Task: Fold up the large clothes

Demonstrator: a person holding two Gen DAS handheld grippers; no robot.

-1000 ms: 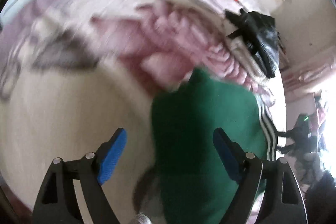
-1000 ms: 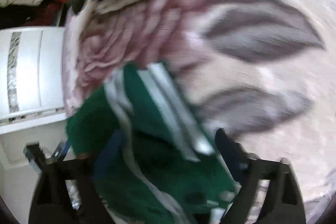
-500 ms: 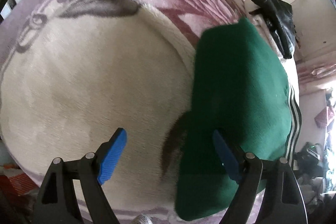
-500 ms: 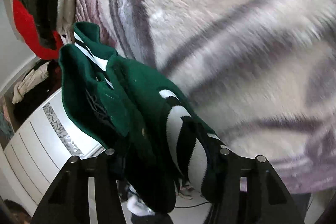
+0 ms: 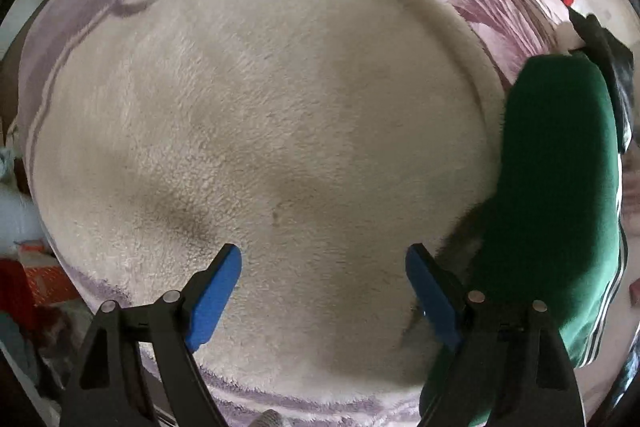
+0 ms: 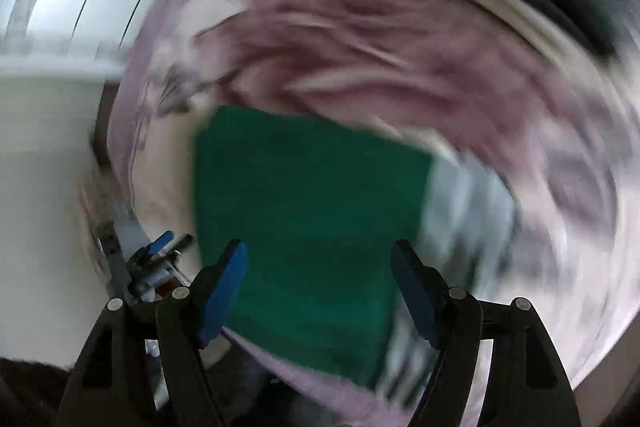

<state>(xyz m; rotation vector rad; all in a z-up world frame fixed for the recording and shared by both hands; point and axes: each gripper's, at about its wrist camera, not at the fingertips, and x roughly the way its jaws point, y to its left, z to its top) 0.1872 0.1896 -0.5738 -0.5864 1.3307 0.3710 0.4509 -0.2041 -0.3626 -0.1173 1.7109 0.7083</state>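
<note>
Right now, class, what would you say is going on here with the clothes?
A person is folding laundry on a plush blanket with handheld tongs. The green striped garment lies folded on the blanket. The left tongs hang open and empty over bare blanket beside it. The right tongs are opening above the garment, gripping nothing.

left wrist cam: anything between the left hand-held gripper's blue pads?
Only bare cream plush blanket. The left hand-held gripper stands open; the folded green garment lies outside its right pad.

Cream and mauve plush blanket (image 5: 280, 131) over the bed, white cabinet (image 6: 48, 131), daylight
</note>
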